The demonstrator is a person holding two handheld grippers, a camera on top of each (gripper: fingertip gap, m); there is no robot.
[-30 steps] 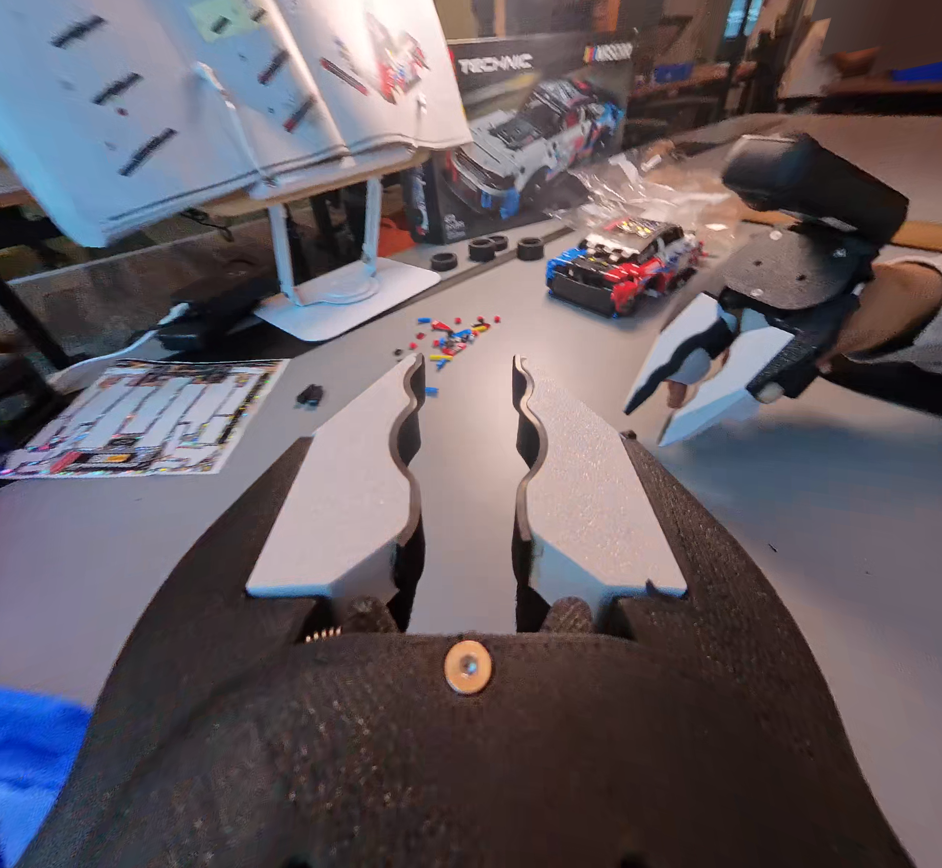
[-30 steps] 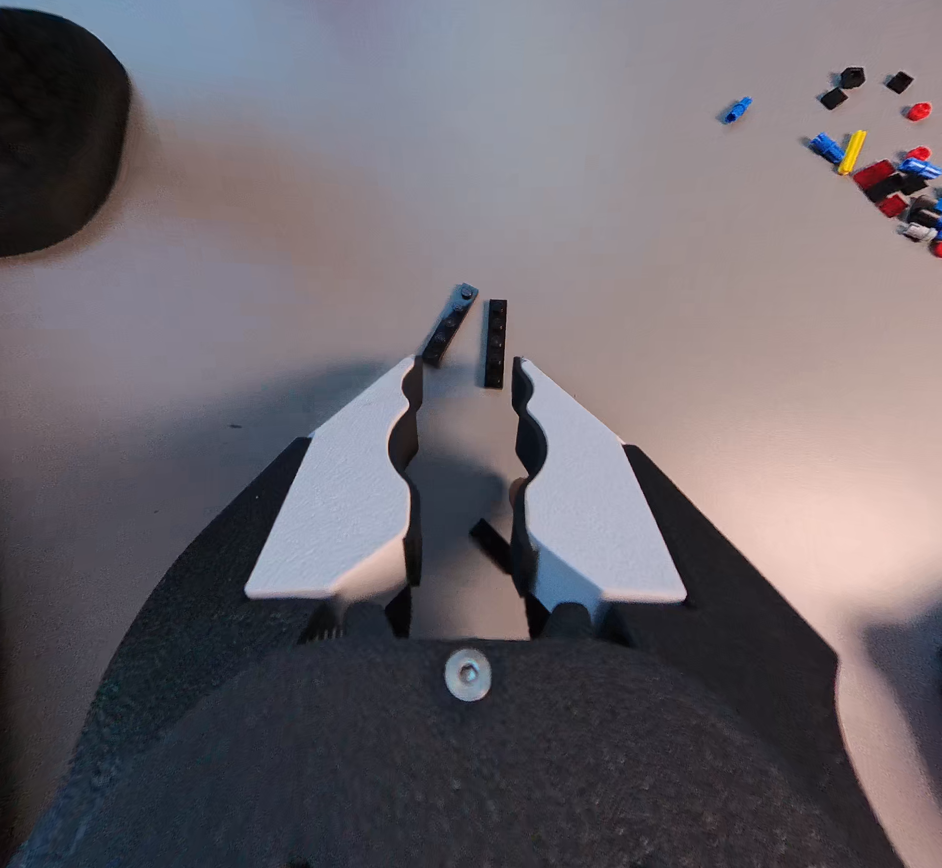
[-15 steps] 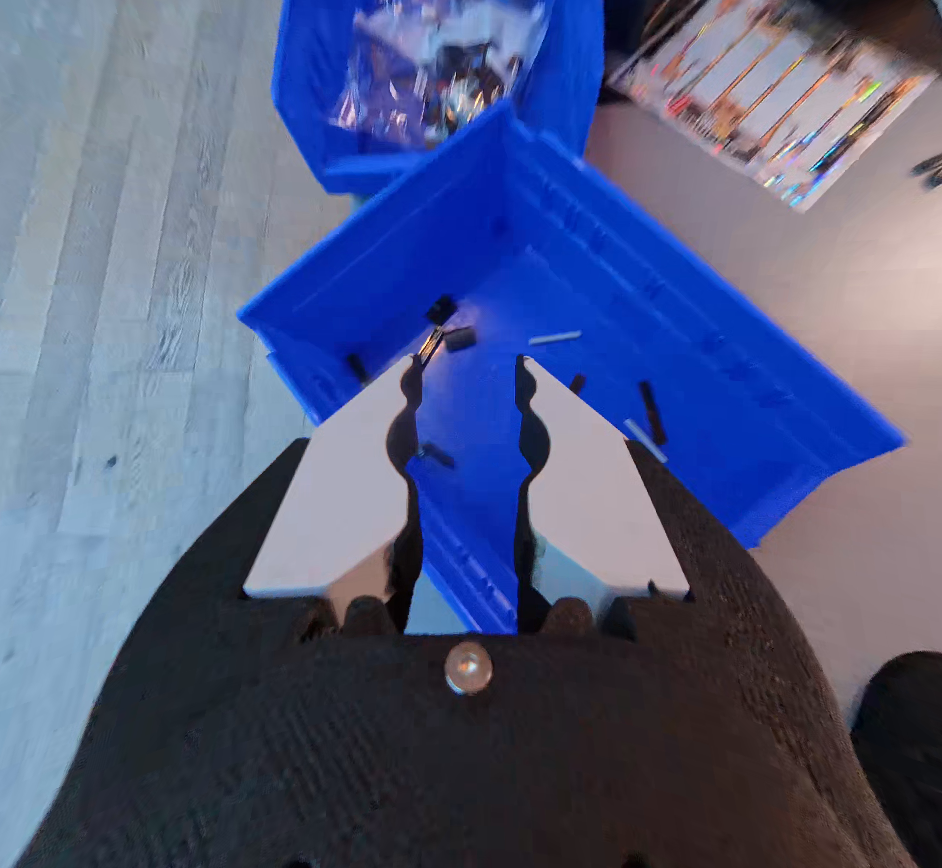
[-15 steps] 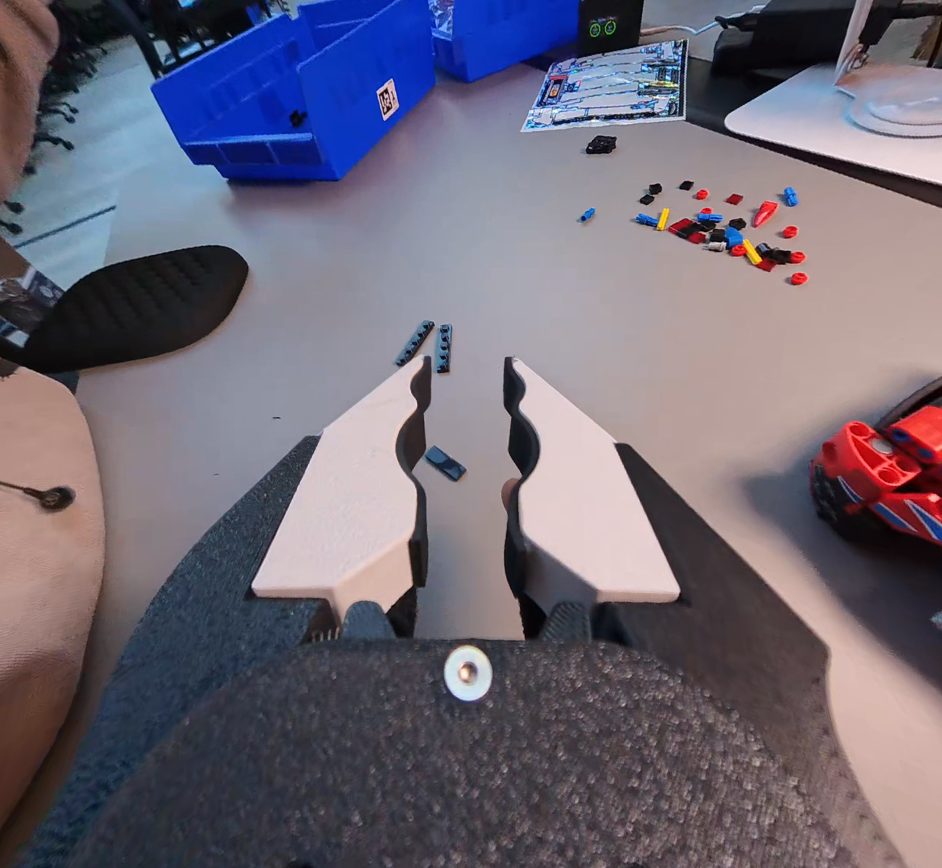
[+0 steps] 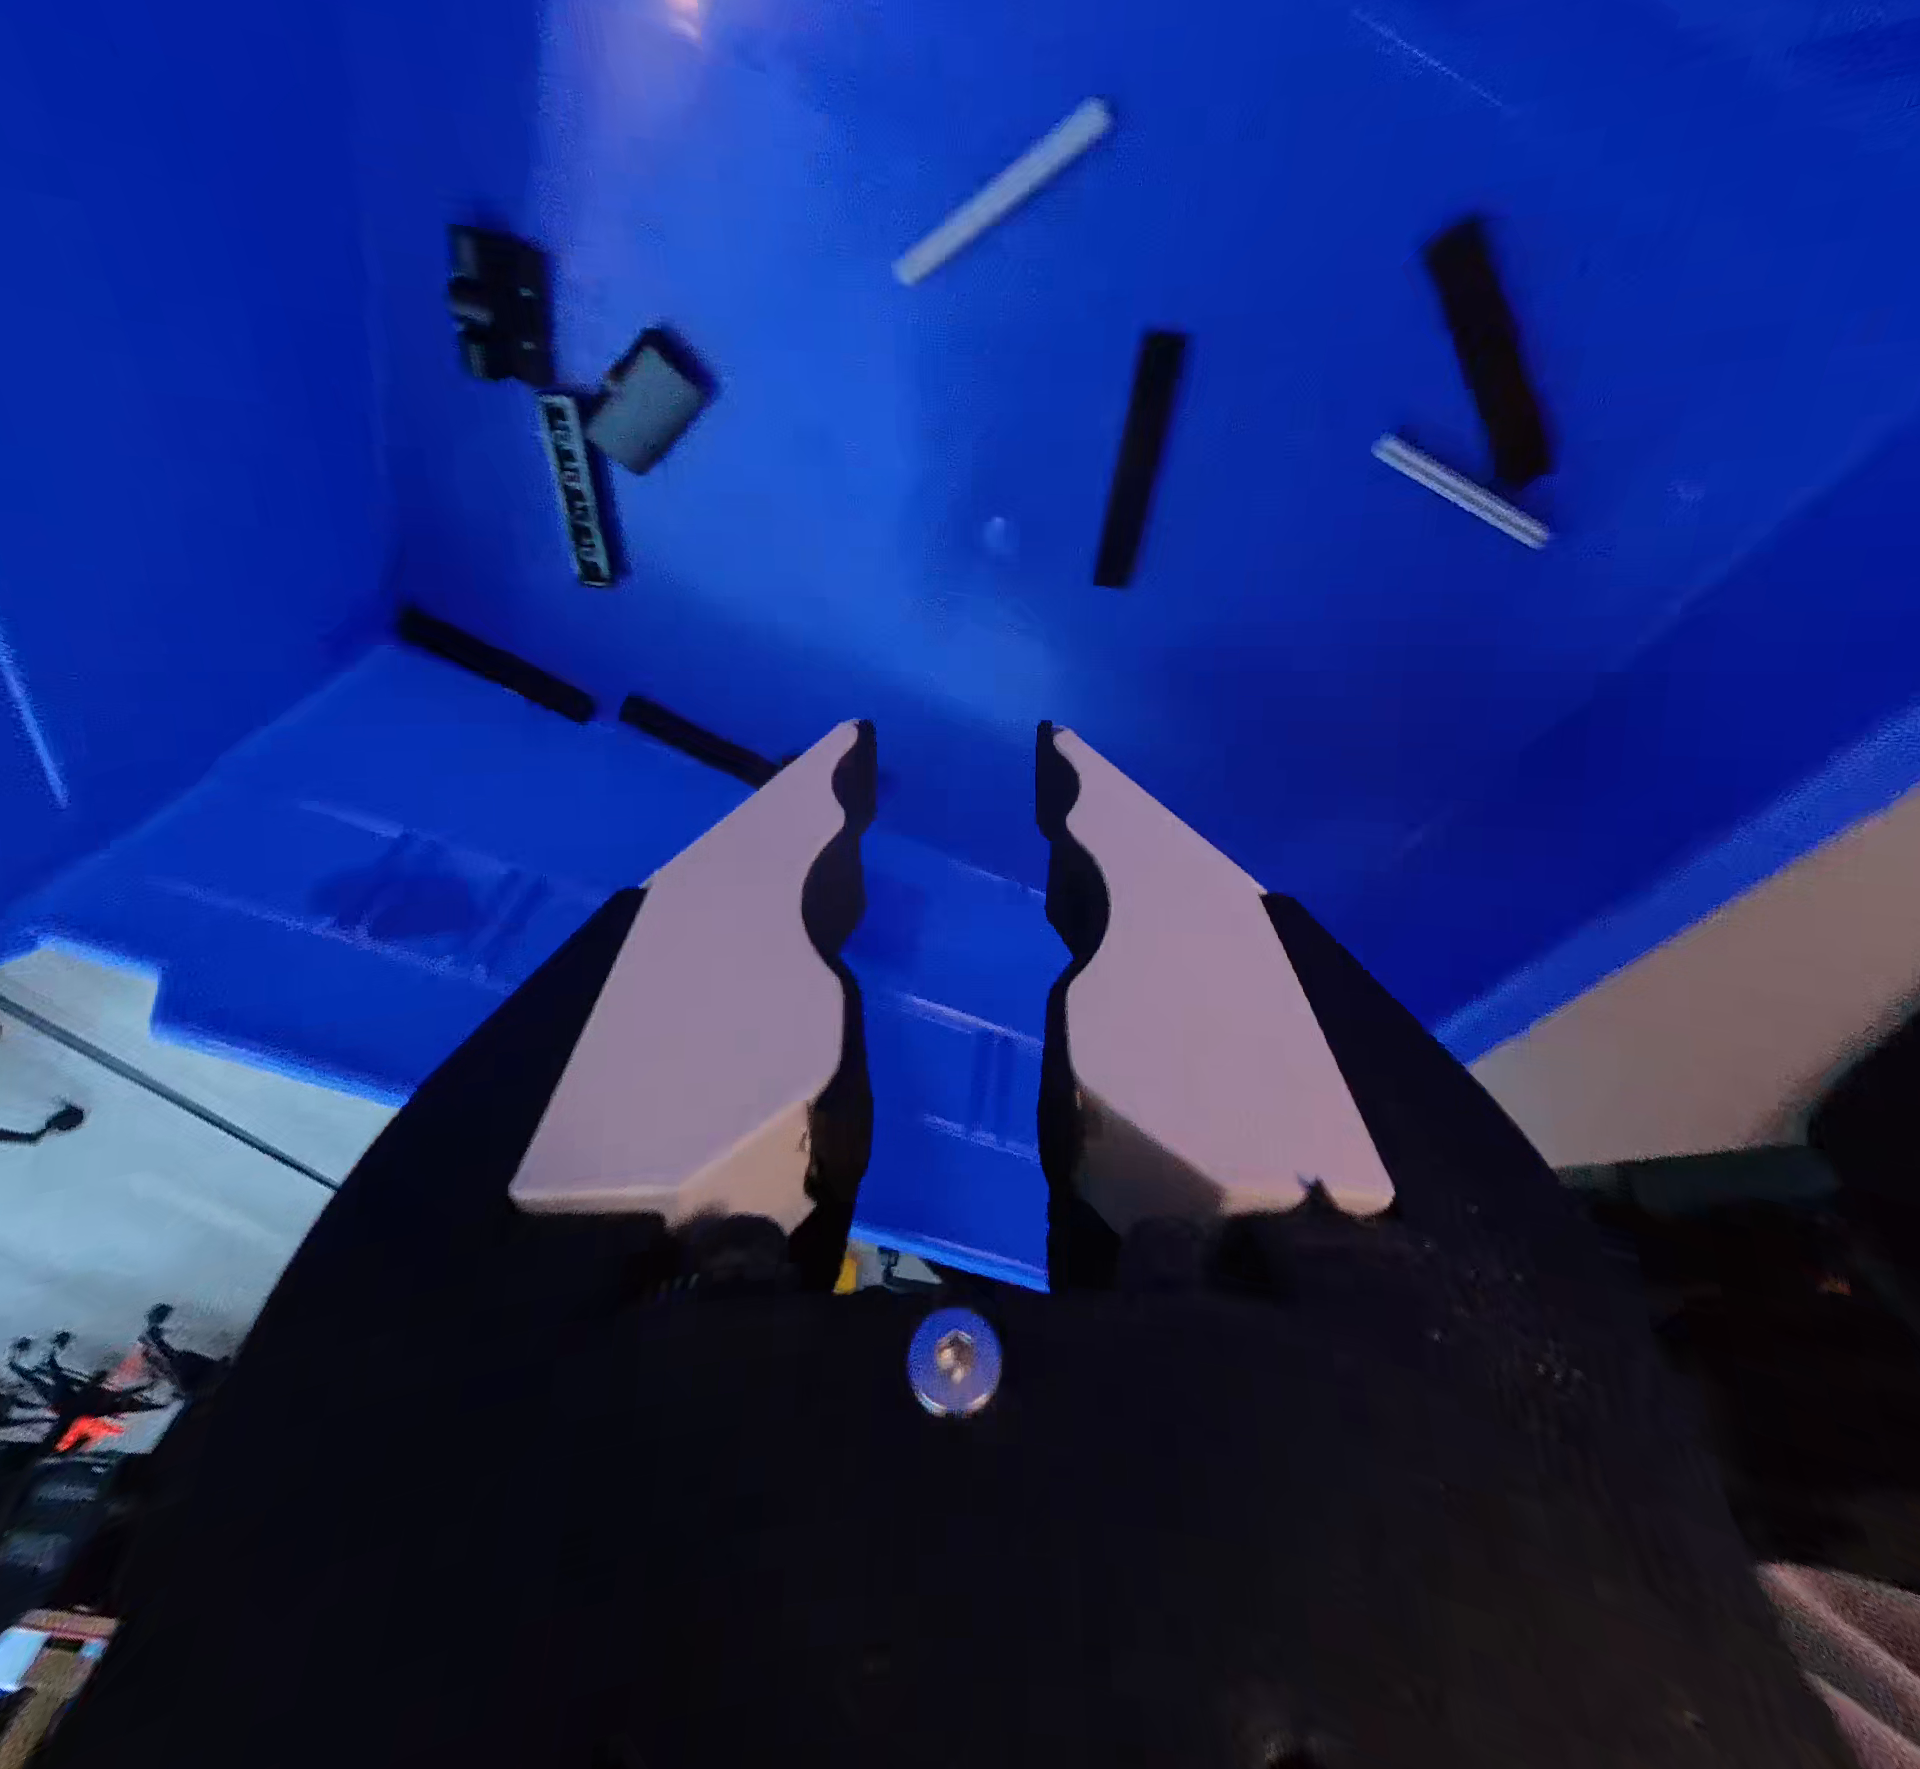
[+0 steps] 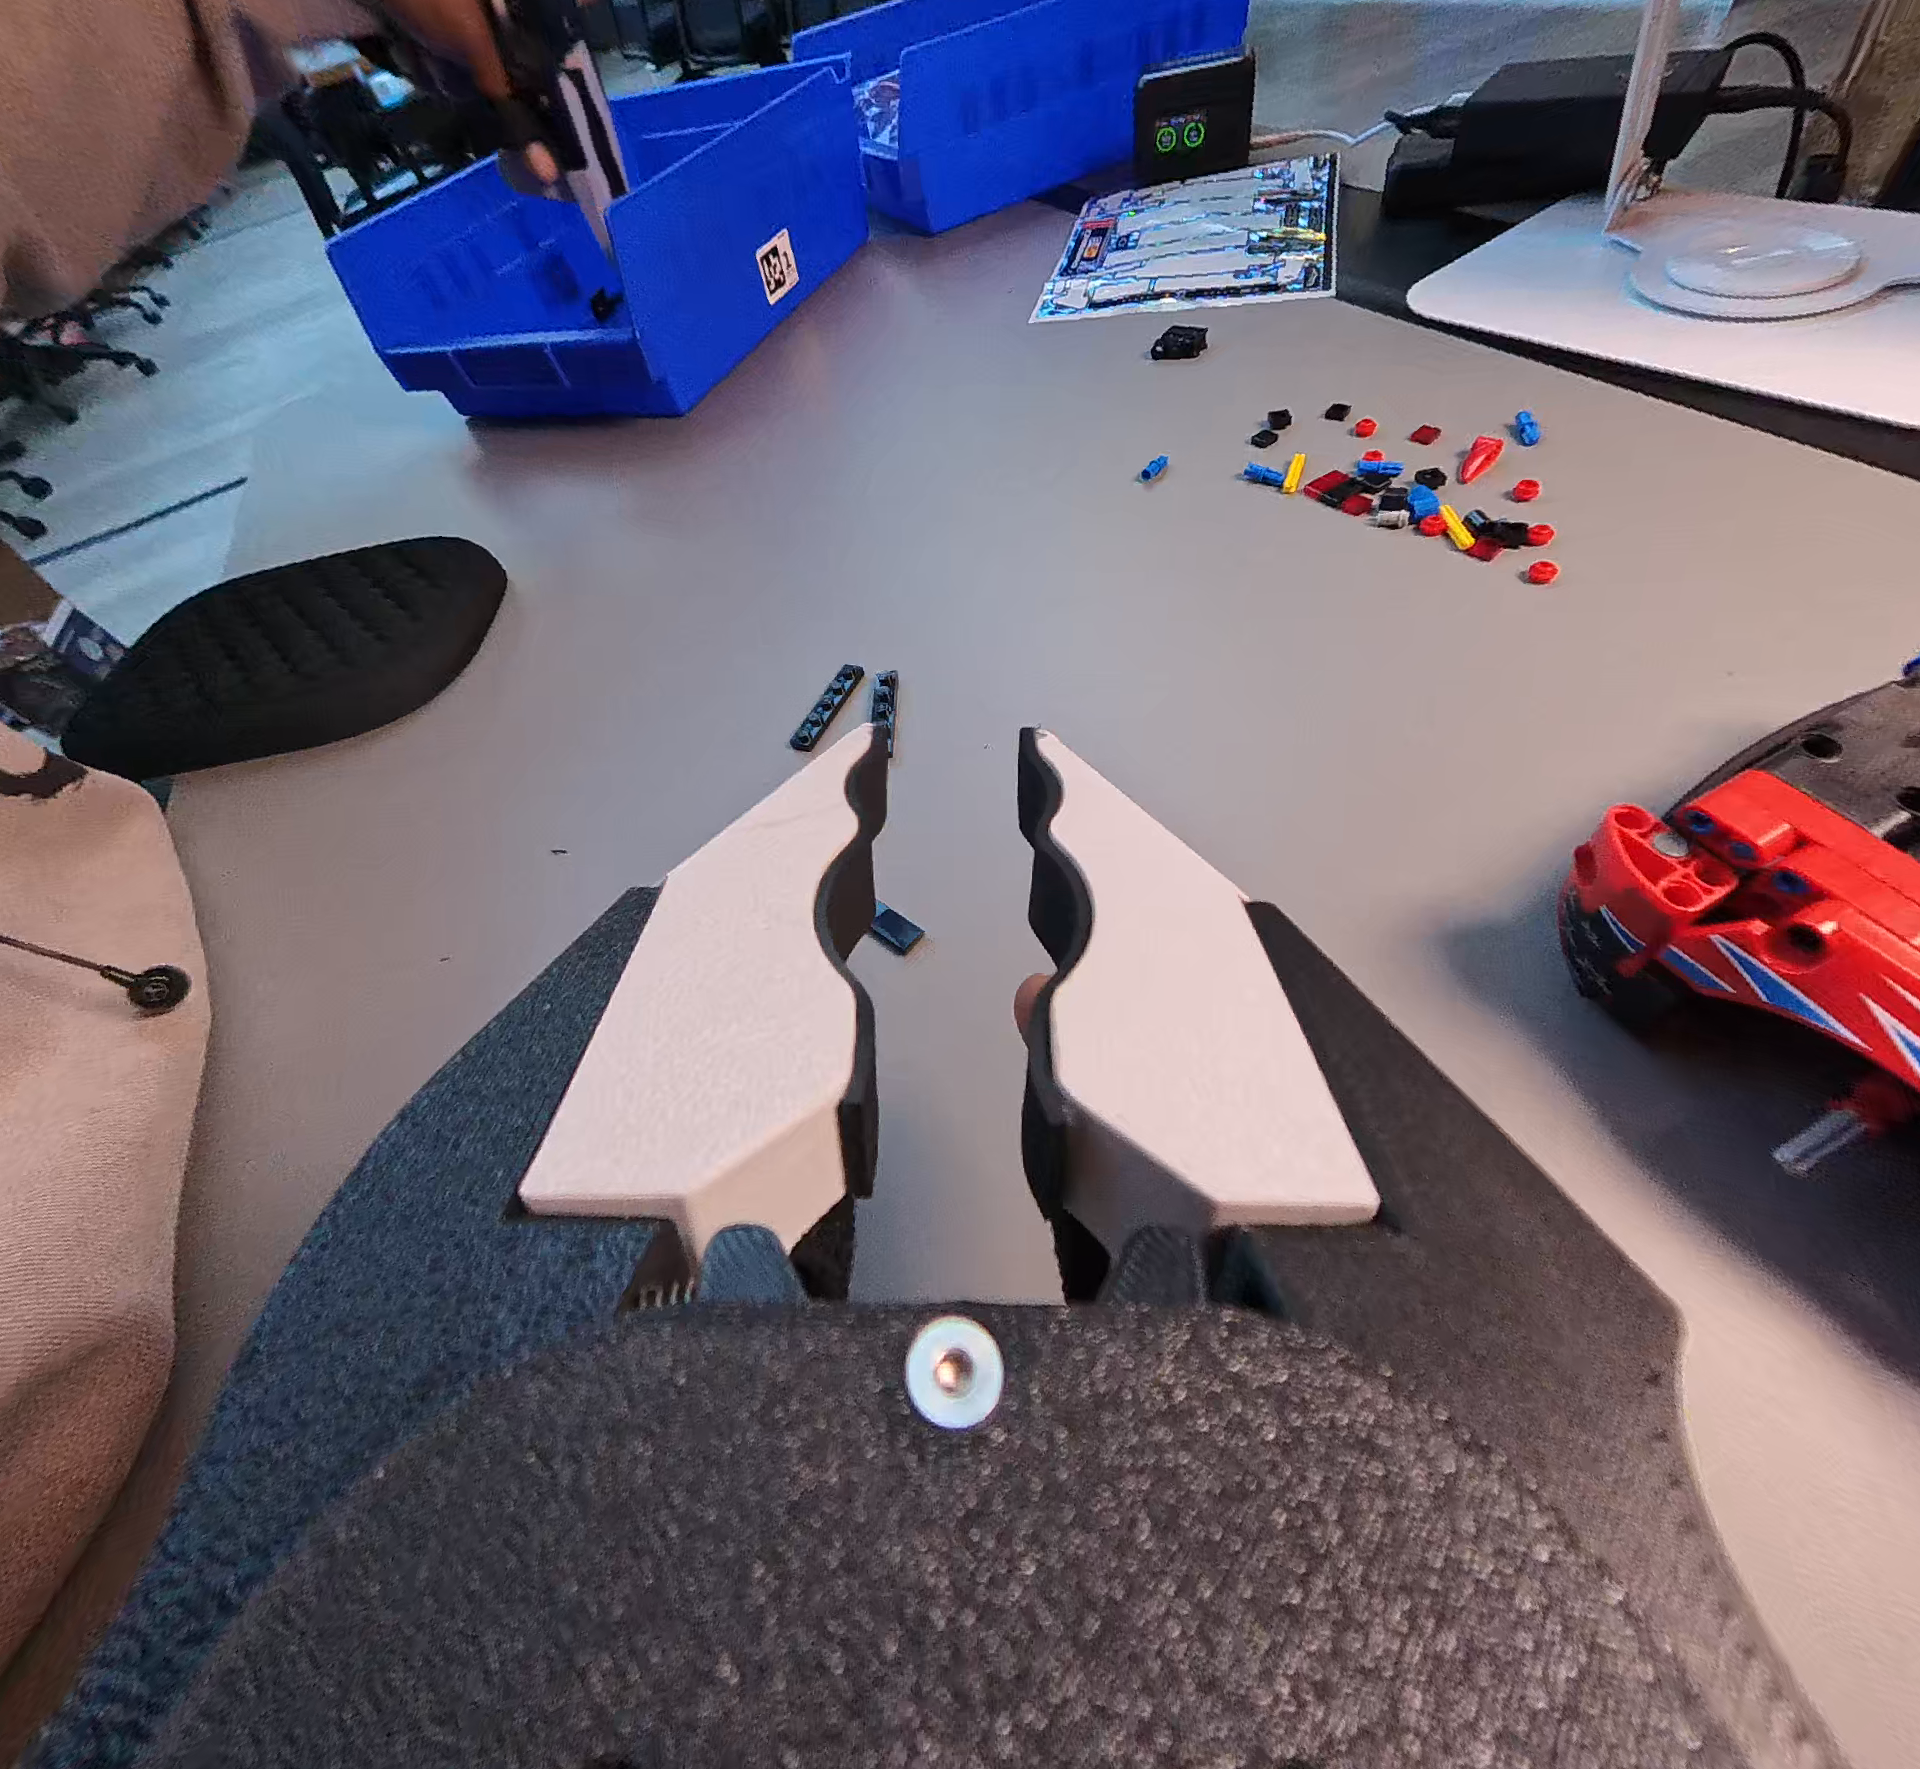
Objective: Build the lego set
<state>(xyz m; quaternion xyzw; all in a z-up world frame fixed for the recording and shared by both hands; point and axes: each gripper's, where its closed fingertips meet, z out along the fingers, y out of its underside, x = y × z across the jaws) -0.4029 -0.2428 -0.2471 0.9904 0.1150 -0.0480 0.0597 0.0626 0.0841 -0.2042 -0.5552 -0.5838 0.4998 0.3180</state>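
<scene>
My left gripper (image 5: pixel 954 732) is open and empty, reaching down inside a blue bin (image 5: pixel 1351 784). On the bin floor lie several black strips, one of them (image 5: pixel 1141 460) straight ahead, two grey axles (image 5: pixel 1003 190) and a grey tile (image 5: pixel 651 400). In the right wrist view my right gripper (image 6: pixel 956 734) is open and empty above the grey table (image 6: pixel 675 556). Two black plates (image 6: pixel 828 706) lie just beyond its left finger and a small black tile (image 6: pixel 897 927) lies between the fingers. The red lego car (image 6: pixel 1766 909) sits at the right. The left gripper (image 6: pixel 577 124) shows far off over the bin (image 6: pixel 623 265).
A pile of small red, blue, black and yellow pieces (image 6: pixel 1403 493) lies mid-table. A sticker sheet (image 6: pixel 1195 244), a second blue bin (image 6: pixel 1039 67), a white stand base (image 6: pixel 1714 285) and a black chair armrest (image 6: pixel 291 644) are around. A person's sleeve (image 6: pixel 94 1148) is at the left.
My left gripper swung from the table to the blue bin and has dropped deep into it. My right gripper lifted and tilted up from the black plates, staying open.
</scene>
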